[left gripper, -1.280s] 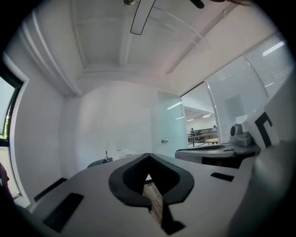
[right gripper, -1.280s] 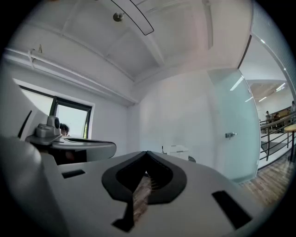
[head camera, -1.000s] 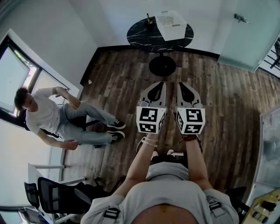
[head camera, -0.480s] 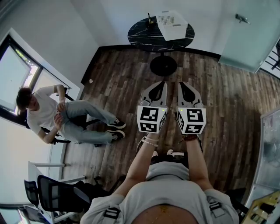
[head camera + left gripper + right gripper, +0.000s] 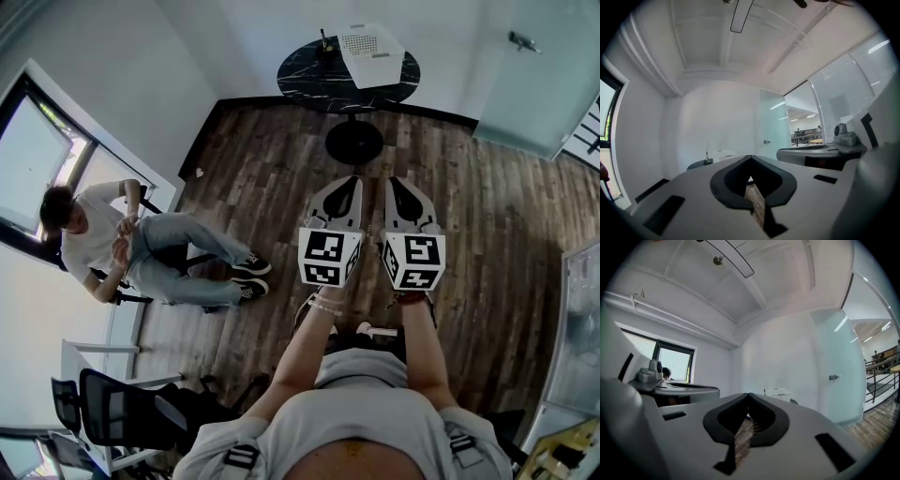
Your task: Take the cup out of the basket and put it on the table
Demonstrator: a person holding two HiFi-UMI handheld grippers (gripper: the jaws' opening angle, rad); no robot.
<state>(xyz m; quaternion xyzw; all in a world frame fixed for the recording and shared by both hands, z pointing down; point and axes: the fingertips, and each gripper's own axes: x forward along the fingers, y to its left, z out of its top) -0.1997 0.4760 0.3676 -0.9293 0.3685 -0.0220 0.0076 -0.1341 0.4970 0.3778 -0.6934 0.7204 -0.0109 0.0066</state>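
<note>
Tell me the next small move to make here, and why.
Probably step forward toward the round table. The left gripper and right gripper are both shut and empty, held side by side over the wooden floor, while the white basket sits on that table well ahead of them. No cup shows from here.

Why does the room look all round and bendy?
Head view: a wide lens bows the floor; the window is washed out pale. Left gripper view: black corners, curved ceiling. Right gripper view: same bend, bright window.
</note>
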